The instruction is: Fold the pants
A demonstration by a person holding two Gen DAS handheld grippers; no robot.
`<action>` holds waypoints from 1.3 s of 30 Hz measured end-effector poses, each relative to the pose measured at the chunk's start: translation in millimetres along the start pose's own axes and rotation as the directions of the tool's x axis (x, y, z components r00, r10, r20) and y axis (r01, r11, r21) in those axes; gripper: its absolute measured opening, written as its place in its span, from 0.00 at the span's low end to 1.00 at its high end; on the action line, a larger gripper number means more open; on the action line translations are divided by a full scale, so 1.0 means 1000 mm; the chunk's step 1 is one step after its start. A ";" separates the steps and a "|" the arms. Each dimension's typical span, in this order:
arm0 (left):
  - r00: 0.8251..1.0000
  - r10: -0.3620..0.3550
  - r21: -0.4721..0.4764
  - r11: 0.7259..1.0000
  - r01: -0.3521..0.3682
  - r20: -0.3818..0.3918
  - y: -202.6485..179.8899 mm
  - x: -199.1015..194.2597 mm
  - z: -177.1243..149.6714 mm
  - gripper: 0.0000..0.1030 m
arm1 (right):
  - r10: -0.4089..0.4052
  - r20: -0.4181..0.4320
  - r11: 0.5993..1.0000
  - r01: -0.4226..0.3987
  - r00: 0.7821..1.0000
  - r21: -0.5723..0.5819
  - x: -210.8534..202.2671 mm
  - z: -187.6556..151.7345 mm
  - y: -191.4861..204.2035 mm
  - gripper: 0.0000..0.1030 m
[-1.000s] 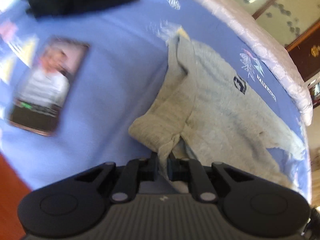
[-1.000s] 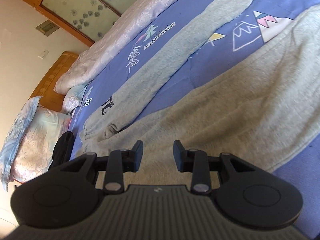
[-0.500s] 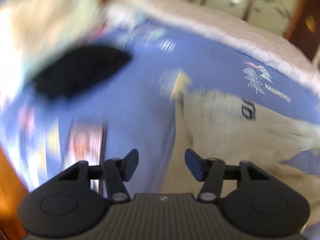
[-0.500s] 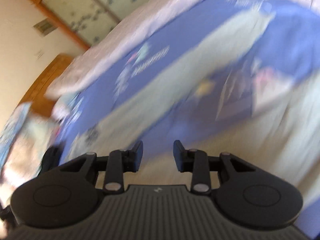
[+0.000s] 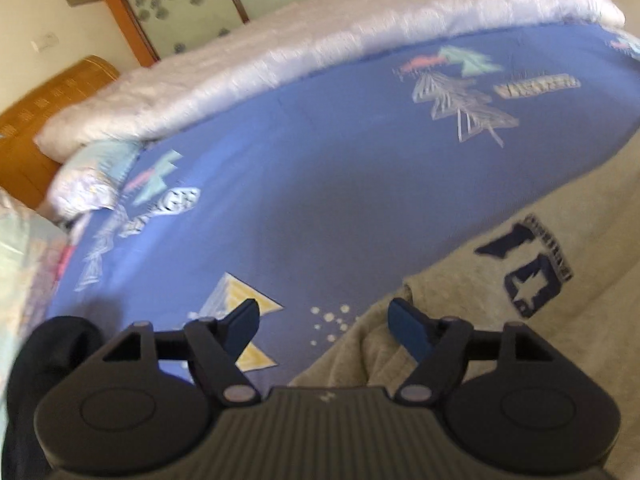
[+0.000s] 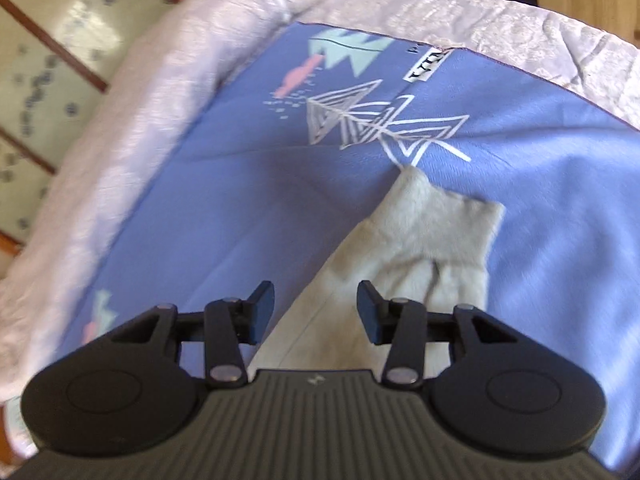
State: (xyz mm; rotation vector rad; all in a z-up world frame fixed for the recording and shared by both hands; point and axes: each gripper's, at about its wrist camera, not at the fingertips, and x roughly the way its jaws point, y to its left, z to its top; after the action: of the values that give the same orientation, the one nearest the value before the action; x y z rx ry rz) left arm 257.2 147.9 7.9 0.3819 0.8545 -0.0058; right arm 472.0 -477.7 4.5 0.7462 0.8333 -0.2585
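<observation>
Pants (image 5: 500,320) of pale grey fleece lie spread on the blue printed bedsheet (image 5: 320,184), with a dark navy number patch (image 5: 524,264) near the waist end. The left wrist view shows that waist end at lower right, its edge bunched into a soft ridge, plus a white quilt (image 5: 320,52) along the far side and a dark cloth (image 5: 52,344) at lower left, too blurred to identify. The right wrist view alone shows one leg narrowing to a ribbed cuff (image 6: 440,224) lying flat on the sheet. The left gripper (image 5: 324,326) has just been opening; its jaws stand wide apart with nothing between them. The right gripper (image 6: 316,308) has also just been opening and hovers over the leg, gripping nothing.
</observation>
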 end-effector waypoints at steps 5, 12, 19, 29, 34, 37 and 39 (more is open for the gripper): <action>0.996 -0.076 0.069 0.994 0.080 -0.056 -0.014 0.011 -0.010 0.07 | -0.105 -0.027 0.994 0.106 0.994 0.009 0.042 0.008 -0.004 0.29; 0.999 -0.026 0.008 1.000 0.026 0.043 -0.002 -0.051 -0.003 0.05 | -0.036 0.118 0.999 0.039 0.992 -0.024 -0.028 0.002 -0.012 0.04; 0.980 -0.034 -0.055 0.997 0.045 0.195 -0.004 -0.170 -0.041 0.05 | 0.162 0.191 0.986 -0.168 0.968 0.018 -0.172 -0.022 -0.077 0.04; 0.987 -0.113 -0.089 0.988 0.124 0.117 -0.040 -0.252 -0.188 0.05 | 0.098 0.140 0.964 -0.129 0.985 0.233 -0.270 -0.149 -0.282 0.04; 0.991 -0.127 -0.133 0.983 0.130 0.033 -0.052 -0.242 -0.220 0.09 | 0.052 0.135 0.926 -0.098 0.990 0.365 -0.254 -0.189 -0.320 0.03; 0.989 -0.143 -0.154 0.977 0.145 0.023 -0.046 -0.248 -0.229 0.09 | 0.053 0.144 0.915 -0.106 0.988 0.390 -0.260 -0.189 -0.311 0.16; 0.986 -0.155 -0.204 0.965 0.164 0.061 -0.033 -0.261 -0.236 0.11 | 0.057 0.172 0.914 -0.120 0.983 0.387 -0.270 -0.184 -0.309 0.42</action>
State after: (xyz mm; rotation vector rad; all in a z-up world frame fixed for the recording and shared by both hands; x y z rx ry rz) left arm -93.2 156.5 49.0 0.1153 0.8311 -0.0731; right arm 38.5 -593.6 -28.2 1.1268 0.5986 -0.4070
